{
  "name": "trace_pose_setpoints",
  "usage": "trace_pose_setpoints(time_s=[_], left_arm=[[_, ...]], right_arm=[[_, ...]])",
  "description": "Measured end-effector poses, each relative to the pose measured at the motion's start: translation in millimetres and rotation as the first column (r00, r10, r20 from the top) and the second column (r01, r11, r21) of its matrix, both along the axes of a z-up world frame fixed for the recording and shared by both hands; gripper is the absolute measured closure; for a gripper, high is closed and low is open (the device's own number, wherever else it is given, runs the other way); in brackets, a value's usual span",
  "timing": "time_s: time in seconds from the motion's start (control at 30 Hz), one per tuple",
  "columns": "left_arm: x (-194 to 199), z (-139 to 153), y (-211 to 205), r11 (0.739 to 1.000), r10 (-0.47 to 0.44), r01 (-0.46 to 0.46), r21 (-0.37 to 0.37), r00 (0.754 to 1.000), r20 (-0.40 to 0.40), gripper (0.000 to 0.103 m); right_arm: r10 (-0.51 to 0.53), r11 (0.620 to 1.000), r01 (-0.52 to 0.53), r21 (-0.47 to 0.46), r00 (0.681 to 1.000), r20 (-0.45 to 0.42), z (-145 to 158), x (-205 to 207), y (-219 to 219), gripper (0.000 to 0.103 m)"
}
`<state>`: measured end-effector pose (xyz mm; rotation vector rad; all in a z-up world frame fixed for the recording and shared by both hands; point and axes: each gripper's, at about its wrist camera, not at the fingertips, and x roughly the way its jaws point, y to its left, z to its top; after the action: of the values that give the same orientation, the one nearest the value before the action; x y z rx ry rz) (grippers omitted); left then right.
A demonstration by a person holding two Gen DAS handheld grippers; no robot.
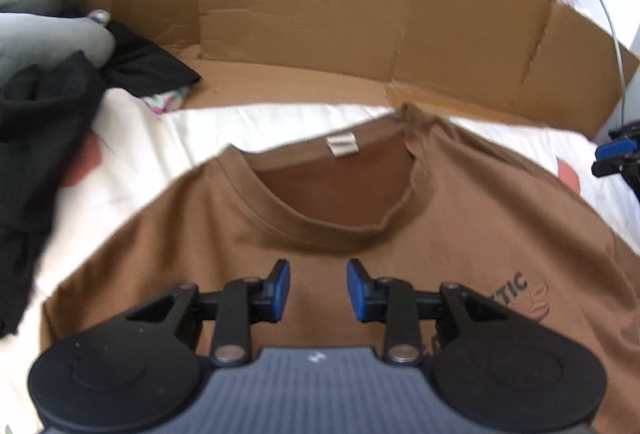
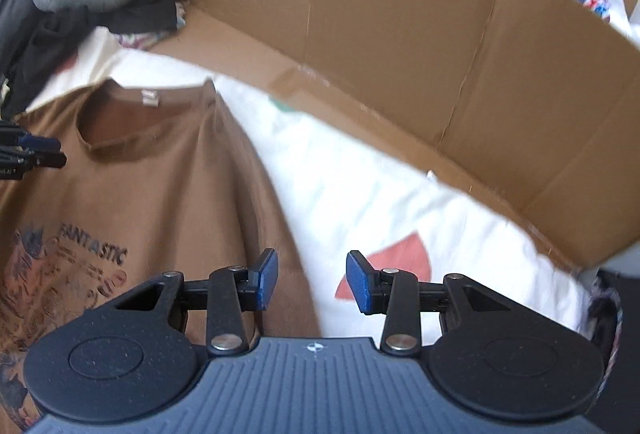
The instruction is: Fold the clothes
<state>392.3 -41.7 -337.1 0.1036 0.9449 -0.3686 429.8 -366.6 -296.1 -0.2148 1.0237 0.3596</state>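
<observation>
Cardboard wall (image 2: 400,34); "FANTASTIC" print (image 2: 94,244) right-view only.

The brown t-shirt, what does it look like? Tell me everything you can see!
The brown t-shirt looks like soft cotton. It lies spread out, front side up, on a white sheet with red shapes. Its round ribbed collar shows a small pale label inside, and the collar is a bit crumpled on one side. The chest has a faded picture and the word FANTASTIC. Both tools hang above it, open, with nothing between their fingers.

Brown T-shirt (image 1: 400,234) on white sheet (image 2: 380,194)
</observation>
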Motion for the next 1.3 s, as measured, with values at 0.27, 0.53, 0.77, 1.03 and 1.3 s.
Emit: trace_pose_setpoints(time_s=[0.27, 0.53, 0.77, 1.03, 1.3], left_arm=[[20, -22, -13, 0.999, 0.035, -0.035, 0.009, 0.999, -0.026, 0.070], [43, -28, -22, 0.999, 0.045, -0.045, 0.010, 0.999, 0.009, 0.070], [46, -15, -20, 0.999, 0.043, -0.042, -0.023, 0.998, 0.045, 0.070], [28, -9, -29, 0.992, -0.123, 0.125, -0.031, 0.991, 0.052, 0.053], [40, -25, -60, 0.985, -0.173, 0.172, 0.023, 0.983, 0.054, 0.051]], right_arm=[[0.009, 1.000, -0.009, -0.021, 1.000, 0.000, -25, 6, 29, 0.058], [0.042, 0.988, -0.043, -0.147, 0.999, -0.006, -41, 20, 35, 0.069], [-0.005, 0.986, 0.008, -0.165, 1.000, 0.022, -27, 34, 11, 0.077], [-0.016, 0.995, 0.017, -0.099, 1.000, 0.016, -21, 31, 3, 0.072], [0.009, 0.986, -0.011, -0.169, 1.000, -0.010, -34, 37, 12, 0.090]])
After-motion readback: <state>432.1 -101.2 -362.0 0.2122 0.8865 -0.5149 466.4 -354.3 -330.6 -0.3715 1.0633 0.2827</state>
